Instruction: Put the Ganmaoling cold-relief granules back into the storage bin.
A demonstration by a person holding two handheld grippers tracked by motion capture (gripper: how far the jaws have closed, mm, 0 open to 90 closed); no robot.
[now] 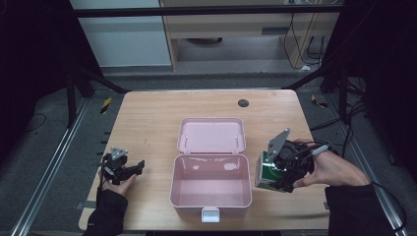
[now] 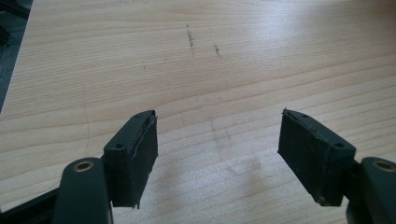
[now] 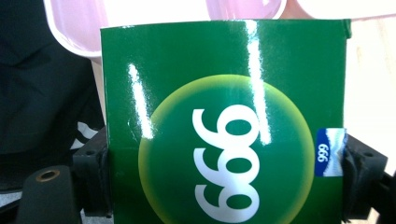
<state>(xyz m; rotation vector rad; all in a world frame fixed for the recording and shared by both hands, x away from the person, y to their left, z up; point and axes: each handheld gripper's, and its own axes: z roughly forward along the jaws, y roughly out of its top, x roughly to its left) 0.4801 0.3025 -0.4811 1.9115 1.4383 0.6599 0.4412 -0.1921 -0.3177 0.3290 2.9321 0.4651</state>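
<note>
One glossy green box [image 3: 224,140], white "999", perhaps cardboard

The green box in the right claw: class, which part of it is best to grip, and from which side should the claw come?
Grip the green box across its two narrow side edges, coming square at the broad printed face, as the right claw does now. Those edges are flat and parallel, so the pads sit flush, and the box probably will not twist on the way to the open pink case.

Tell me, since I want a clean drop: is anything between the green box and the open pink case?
Nothing visible. The right gripper holds the green box just right of the pink case, whose lid is back and whose inside looks empty. The left gripper sits apart.
</note>
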